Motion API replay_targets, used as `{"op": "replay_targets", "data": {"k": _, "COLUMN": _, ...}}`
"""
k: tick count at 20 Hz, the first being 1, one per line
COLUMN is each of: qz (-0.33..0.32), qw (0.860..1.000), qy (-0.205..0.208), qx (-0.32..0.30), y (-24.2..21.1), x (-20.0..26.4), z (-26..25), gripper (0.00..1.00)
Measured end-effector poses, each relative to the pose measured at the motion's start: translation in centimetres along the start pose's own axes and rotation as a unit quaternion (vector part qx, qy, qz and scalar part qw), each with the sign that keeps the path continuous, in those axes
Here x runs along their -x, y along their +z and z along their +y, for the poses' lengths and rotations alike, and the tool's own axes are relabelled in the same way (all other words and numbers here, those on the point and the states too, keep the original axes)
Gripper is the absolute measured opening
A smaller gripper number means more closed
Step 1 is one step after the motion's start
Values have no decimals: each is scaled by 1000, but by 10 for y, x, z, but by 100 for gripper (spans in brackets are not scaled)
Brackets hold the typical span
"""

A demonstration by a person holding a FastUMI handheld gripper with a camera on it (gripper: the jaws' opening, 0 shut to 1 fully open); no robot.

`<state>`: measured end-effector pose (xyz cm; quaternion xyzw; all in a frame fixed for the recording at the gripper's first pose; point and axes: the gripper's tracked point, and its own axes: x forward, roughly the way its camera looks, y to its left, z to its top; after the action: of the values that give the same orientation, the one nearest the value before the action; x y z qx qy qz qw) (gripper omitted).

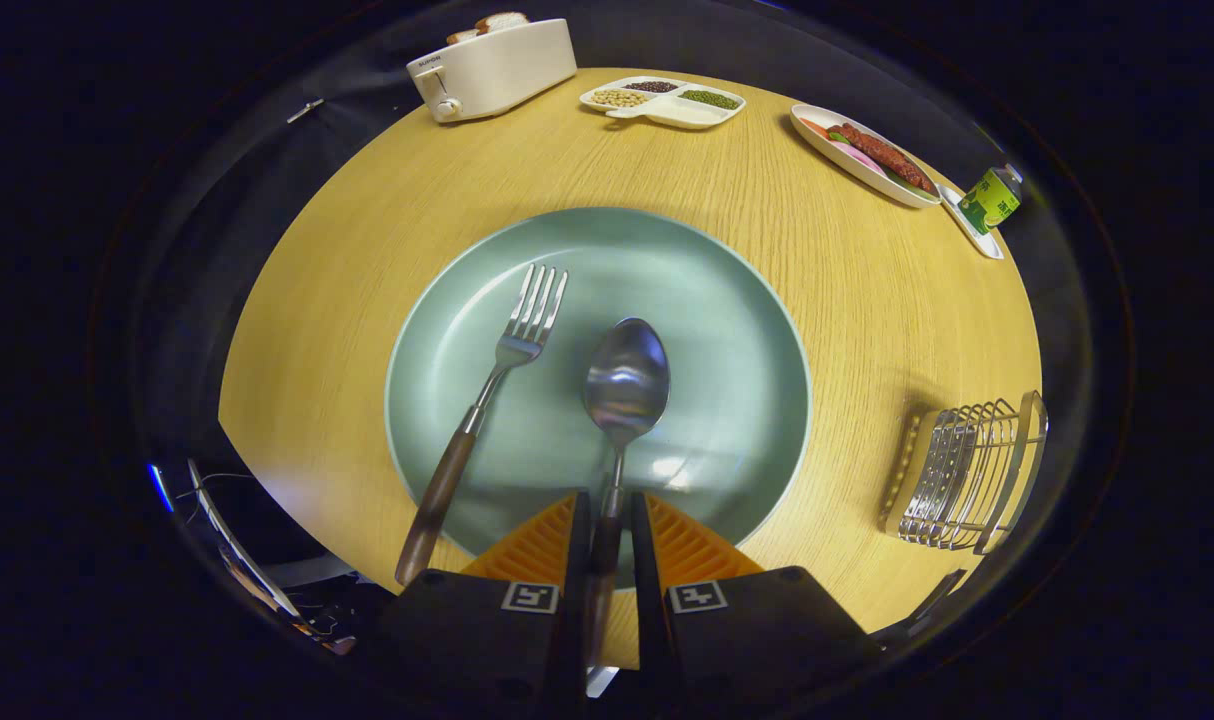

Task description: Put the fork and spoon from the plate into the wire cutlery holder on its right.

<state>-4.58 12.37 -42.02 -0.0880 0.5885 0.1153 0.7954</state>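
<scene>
A pale green plate lies on the round wooden table just ahead of my fingers. On it rests a metal spoon, bowl pointing away, its handle running back between my fingers. My gripper is shut on the spoon's handle, both fingers pressing its sides. Left of the spoon lies a fork with a dark wooden handle that sticks out over the plate's near rim. The wire cutlery holder stands on the table to the right of the plate, near the table's edge.
Beyond the plate stand a white toaster with bread in it, a divided dish of beans, an oblong dish with sausage and a green can on a small tray. Bare wooden table surrounds the plate.
</scene>
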Motion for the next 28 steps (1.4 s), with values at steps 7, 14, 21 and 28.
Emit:
{"op": "replay_targets", "data": {"k": 7, "qz": 1, "qw": 999, "qy": 50, "qx": -12, "y": 2, "x": 5, "z": -1, "gripper": 8}}
{"op": "replay_targets", "data": {"k": 14, "qz": -17, "qw": 996, "qy": 80, "qx": -41, "y": 16, "x": 35, "z": -2, "gripper": 8}}
{"op": "replay_targets", "data": {"k": 21, "qz": -48, "qw": 992, "qy": 104, "qx": -54, "y": 24, "x": 90, "z": -16, "gripper": 8}}
{"op": "replay_targets", "data": {"k": 28, "qz": -63, "qw": 991, "qy": 87, "qx": -77, "y": 22, "x": 145, "z": -82, "gripper": 8}}
